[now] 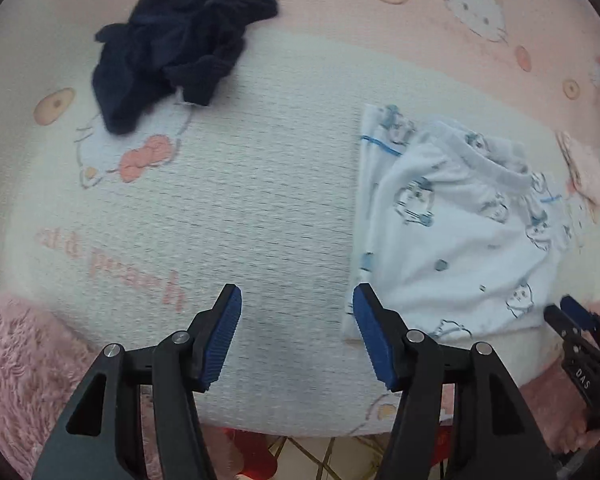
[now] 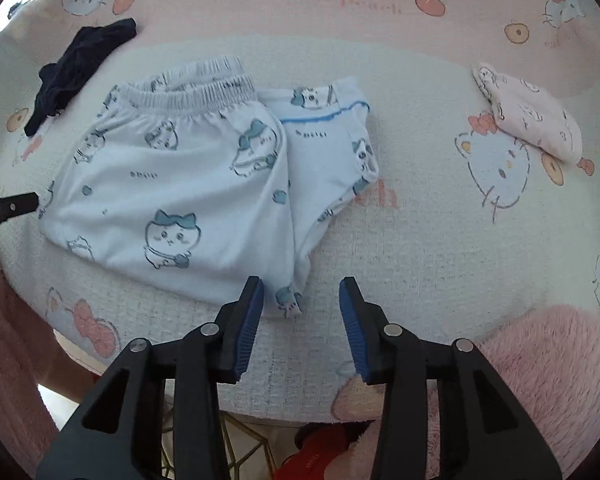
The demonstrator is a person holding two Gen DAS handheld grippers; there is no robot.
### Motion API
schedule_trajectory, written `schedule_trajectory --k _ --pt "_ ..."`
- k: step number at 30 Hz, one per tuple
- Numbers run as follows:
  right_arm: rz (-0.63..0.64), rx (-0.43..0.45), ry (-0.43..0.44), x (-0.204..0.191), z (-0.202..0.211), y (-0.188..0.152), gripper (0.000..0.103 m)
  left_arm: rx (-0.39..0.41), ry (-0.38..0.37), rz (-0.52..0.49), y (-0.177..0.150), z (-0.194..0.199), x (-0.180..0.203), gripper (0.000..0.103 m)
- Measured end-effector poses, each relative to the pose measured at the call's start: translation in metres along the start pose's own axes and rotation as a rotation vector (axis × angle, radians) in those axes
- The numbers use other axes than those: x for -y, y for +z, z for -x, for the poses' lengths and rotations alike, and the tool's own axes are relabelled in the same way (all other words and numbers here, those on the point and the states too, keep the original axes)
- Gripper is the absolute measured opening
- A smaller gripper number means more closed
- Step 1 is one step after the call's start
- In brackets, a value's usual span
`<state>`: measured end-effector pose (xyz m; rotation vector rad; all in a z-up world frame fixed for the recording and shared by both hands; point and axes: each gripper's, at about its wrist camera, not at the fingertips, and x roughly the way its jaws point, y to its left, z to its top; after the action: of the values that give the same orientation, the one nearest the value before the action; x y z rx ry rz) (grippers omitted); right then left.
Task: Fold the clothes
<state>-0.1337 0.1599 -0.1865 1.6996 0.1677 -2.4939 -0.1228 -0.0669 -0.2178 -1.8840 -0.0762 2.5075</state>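
Note:
Folded white shorts (image 2: 172, 184) with a blue cat print and a gathered waistband lie on the cat-print tablecloth (image 2: 420, 240). A matching light-blue piece (image 2: 328, 140) is tucked against their right side. My right gripper (image 2: 302, 286) hovers open at the shorts' near corner; the corner tip sits between the jaws and the pads do not press it. In the left wrist view my left gripper (image 1: 297, 294) stands open over bare cloth, just left of the shorts (image 1: 460, 232), with nothing between its fingers. The right gripper (image 1: 572, 316) shows at that view's right edge.
A crumpled navy garment (image 1: 172, 52) lies at the far left, also in the right wrist view (image 2: 76, 68). A folded pink garment (image 2: 536, 120) rests at the far right. Pink fluffy fabric (image 2: 540, 368) lies at the table's near edge, with floor and something red below.

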Motion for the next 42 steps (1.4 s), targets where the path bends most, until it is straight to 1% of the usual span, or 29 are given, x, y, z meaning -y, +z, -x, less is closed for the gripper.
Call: schedule_trajectory --k 1,3,4,6,7,8,10,11,12,13,14,15,16,19,20,22,23,24,27,29,33,37,39,42 --pt "-0.004 0.009 0.032 -0.002 0.001 0.001 0.040 -0.007 0.010 -0.040 -0.002 -0.003 0.010 0.061" --pt "-0.025 -0.031 0.027 -0.001 -0.007 -0.001 0.039 -0.013 0.035 -0.113 -0.005 -0.008 0.028 0.061" --pt "-0.037 -0.051 0.024 -0.001 -0.011 -0.002 0.039 0.010 0.060 -0.126 -0.004 -0.006 0.032 0.061" --pt "-0.143 -0.070 0.096 0.017 -0.012 -0.003 0.039 0.054 0.110 -0.152 -0.004 -0.002 0.040 0.061" --pt "-0.216 -0.057 0.166 0.030 -0.008 -0.003 0.040 0.079 0.120 -0.164 -0.004 0.002 0.045 0.061" --pt "-0.282 -0.037 0.246 0.042 -0.004 -0.002 0.041 0.112 0.093 -0.171 -0.003 0.008 0.051 0.061" --pt "-0.382 -0.029 0.341 0.056 -0.006 -0.002 0.041 0.174 0.031 -0.182 -0.001 0.019 0.062 0.061" --pt "-0.431 -0.025 0.388 0.063 -0.007 -0.002 0.041 0.195 -0.024 -0.175 0.003 0.024 0.062 0.061" --pt "-0.450 -0.035 0.393 0.064 -0.011 0.000 0.041 0.208 -0.086 -0.166 0.009 0.027 0.059 0.061" --pt "-0.469 -0.045 0.398 0.065 -0.016 0.003 0.041 0.199 -0.166 -0.154 0.018 0.029 0.048 0.061" --pt "-0.477 -0.053 0.404 0.064 -0.020 0.005 0.042 0.181 -0.228 -0.146 0.020 0.028 0.049 0.061" --pt "-0.484 -0.061 0.411 0.063 -0.025 0.008 0.042 0.161 -0.258 -0.143 0.022 0.024 0.049 0.061" --pt "-0.481 -0.065 0.422 0.064 -0.031 0.021 0.042 0.144 -0.258 -0.143 0.022 0.016 0.050 0.061" --pt "-0.434 -0.103 0.423 0.069 -0.021 0.020 0.045 0.100 -0.260 -0.126 0.023 0.003 0.054 0.061" --pt "-0.403 -0.096 0.414 0.079 -0.011 0.017 0.046 0.091 -0.262 -0.115 0.026 0.000 0.054 0.061" --pt "-0.338 -0.081 0.354 0.081 0.001 0.016 0.042 0.079 -0.287 -0.078 0.030 -0.008 0.051 0.061" --pt "-0.305 -0.074 0.324 0.083 0.007 0.016 0.026 0.075 -0.305 -0.057 0.033 -0.012 0.048 0.061" --pt "-0.286 -0.067 0.305 0.085 0.010 0.013 0.017 0.072 -0.323 -0.038 0.038 -0.013 0.046 0.061" --pt "-0.276 -0.067 0.295 0.083 0.015 0.013 0.011 0.062 -0.352 -0.030 0.043 -0.020 0.047 0.061" --pt "-0.270 -0.068 0.287 0.081 0.019 0.014 0.010 0.059 -0.350 -0.039 0.043 -0.022 0.049 0.061" --pt "-0.245 -0.029 0.294 0.067 0.037 0.025 0.009 0.060 -0.366 -0.023 0.045 -0.021 0.048 0.061" --pt "-0.133 -0.016 0.280 0.050 0.063 0.043 0.009 0.051 -0.298 -0.009 0.048 -0.020 0.040 0.061" --pt "-0.067 -0.015 0.275 0.040 0.072 0.050 0.009 0.040 -0.326 0.036 0.048 -0.018 0.029 0.061" --pt "-0.011 -0.008 0.292 0.014 0.071 0.061 0.009 0.033 -0.416 0.114 0.051 -0.018 0.014 0.061"
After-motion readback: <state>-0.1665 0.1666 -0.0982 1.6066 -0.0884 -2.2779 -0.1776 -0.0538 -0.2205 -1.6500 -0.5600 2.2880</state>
